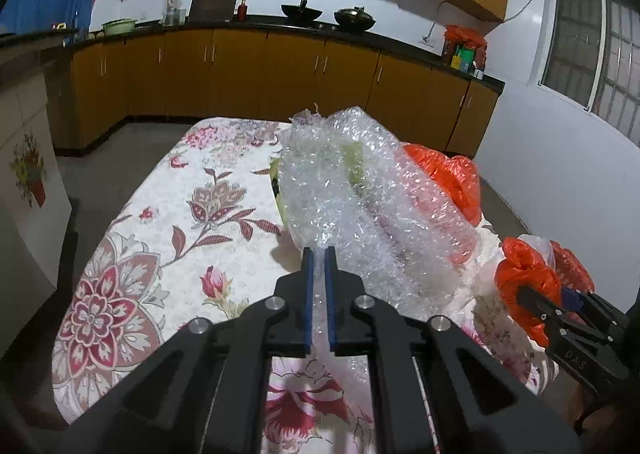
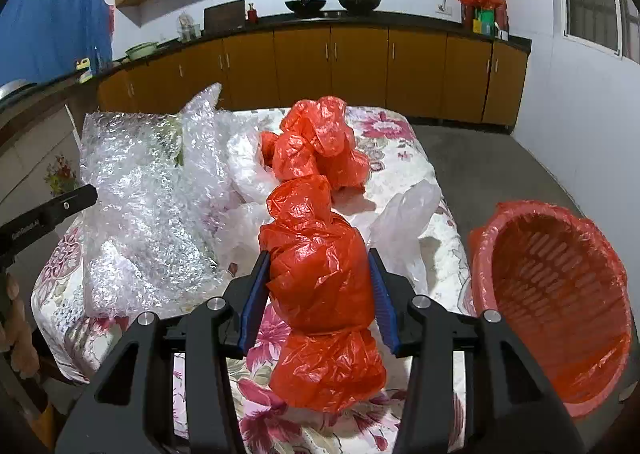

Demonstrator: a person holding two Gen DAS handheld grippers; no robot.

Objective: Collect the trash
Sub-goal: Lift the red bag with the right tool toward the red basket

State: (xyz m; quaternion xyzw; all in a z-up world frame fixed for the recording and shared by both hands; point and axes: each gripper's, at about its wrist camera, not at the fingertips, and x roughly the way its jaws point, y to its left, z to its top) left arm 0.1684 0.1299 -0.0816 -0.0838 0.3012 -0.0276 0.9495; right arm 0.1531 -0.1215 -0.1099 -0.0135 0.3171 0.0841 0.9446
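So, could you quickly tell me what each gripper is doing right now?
Left gripper: shut on the bubble wrap.
Right gripper: shut on the red plastic bag.

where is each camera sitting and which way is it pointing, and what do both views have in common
Left wrist: sits on the left gripper, looks along its fingers across the floral table to the kitchen counter; jaws pinch the bubble wrap; the right gripper shows at its right edge.
Right wrist: sits on the right gripper, faces the same counter; jaws clamp the red plastic bag; the red-lined basket stands right, and the person's hand shows at the left edge.
Shared: bubble wrap, red plastic bag, table.
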